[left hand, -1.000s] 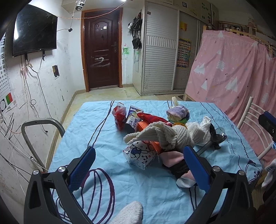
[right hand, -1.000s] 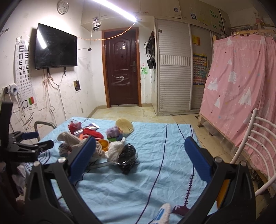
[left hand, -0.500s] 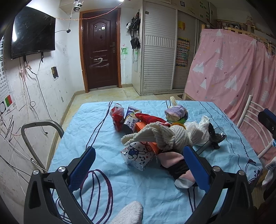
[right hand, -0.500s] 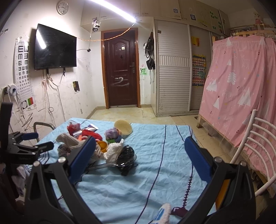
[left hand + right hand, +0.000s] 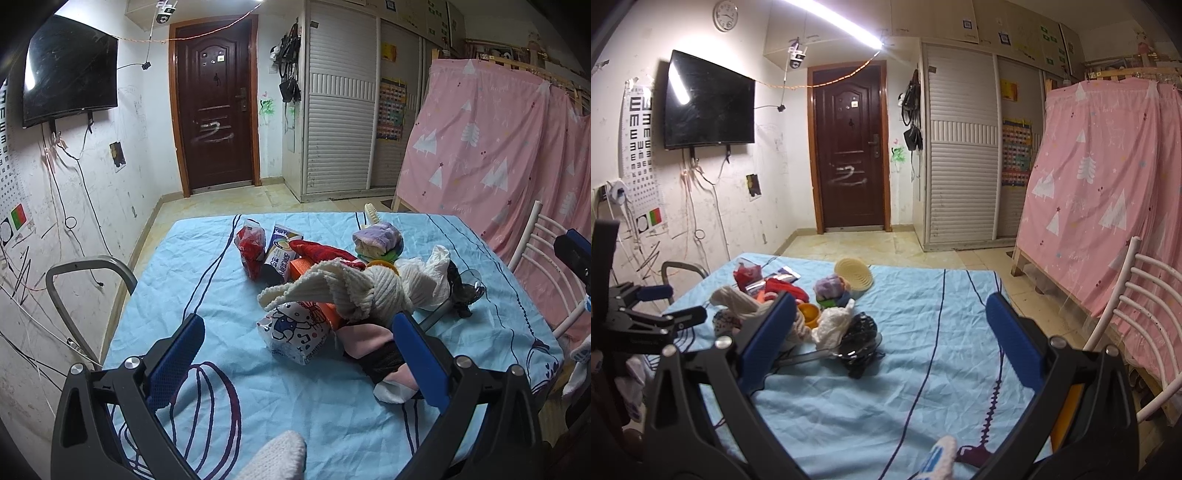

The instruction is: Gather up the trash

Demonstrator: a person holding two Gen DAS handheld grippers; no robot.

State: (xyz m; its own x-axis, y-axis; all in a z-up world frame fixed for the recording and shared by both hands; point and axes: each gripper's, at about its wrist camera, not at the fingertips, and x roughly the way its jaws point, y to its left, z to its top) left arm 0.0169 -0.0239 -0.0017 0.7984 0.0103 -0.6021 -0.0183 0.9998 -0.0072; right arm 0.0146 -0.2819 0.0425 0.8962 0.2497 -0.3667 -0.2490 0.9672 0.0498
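A: How much room is there around the heap?

B: Plenty. The table (image 5: 177,280), under a blue cloth, is bare along its left and near edges. In the right wrist view its whole right half lies free up to the chair (image 5: 1145,314).

A: And the trash?

B: A white cartoon-print packet (image 5: 295,330) sits at the near edge of the pile (image 5: 347,284), just beyond the left gripper (image 5: 295,354). Crumpled, puffy, its long axis runs from near right to far left. A red bag (image 5: 251,251) stands upright at the far left beside a carton (image 5: 282,251).

A: Grippers?

B: Both spread wide, holding nothing. The right gripper (image 5: 892,332) hovers over bare cloth, right of the pile.
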